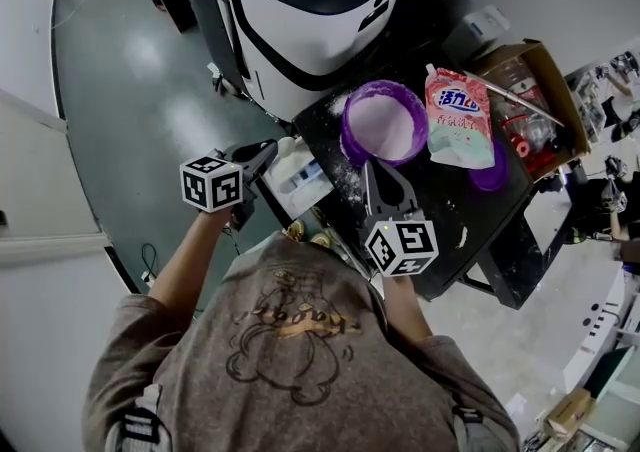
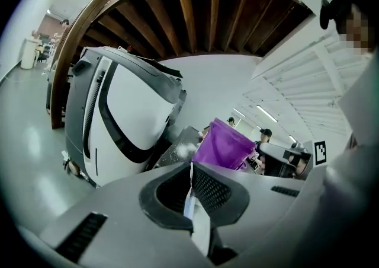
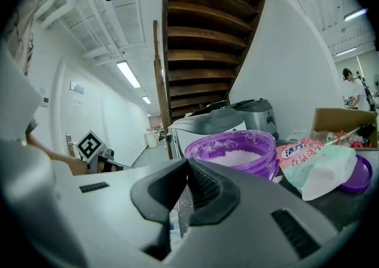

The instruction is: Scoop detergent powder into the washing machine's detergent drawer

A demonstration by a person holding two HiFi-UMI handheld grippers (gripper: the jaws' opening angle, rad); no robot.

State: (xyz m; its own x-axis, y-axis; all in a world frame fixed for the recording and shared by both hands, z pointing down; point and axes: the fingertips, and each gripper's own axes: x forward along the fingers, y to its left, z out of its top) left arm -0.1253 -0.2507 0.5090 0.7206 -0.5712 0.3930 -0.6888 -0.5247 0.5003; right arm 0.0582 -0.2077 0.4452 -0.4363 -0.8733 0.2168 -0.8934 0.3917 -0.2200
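A purple tub [image 1: 385,123] of white powder stands on the black table [image 1: 455,230]; it also shows in the gripper views [image 2: 224,145] [image 3: 234,148]. The white detergent drawer [image 1: 300,178] juts out below the washing machine [image 1: 300,10]. My left gripper [image 1: 270,148] is shut, with its tips just above the drawer's left end, and its jaws meet with nothing between them [image 2: 190,166]. My right gripper [image 1: 372,166] is also shut and holds nothing [image 3: 188,163]. It points at the tub from just in front of it.
A pink and green detergent bag [image 1: 458,115] lies right of the tub, partly over a purple lid [image 1: 492,172]. A cardboard box [image 1: 545,70] of odds and ends stands at the table's right end. Spilled powder [image 1: 345,178] dusts the table. Grey floor [image 1: 130,90] lies to the left.
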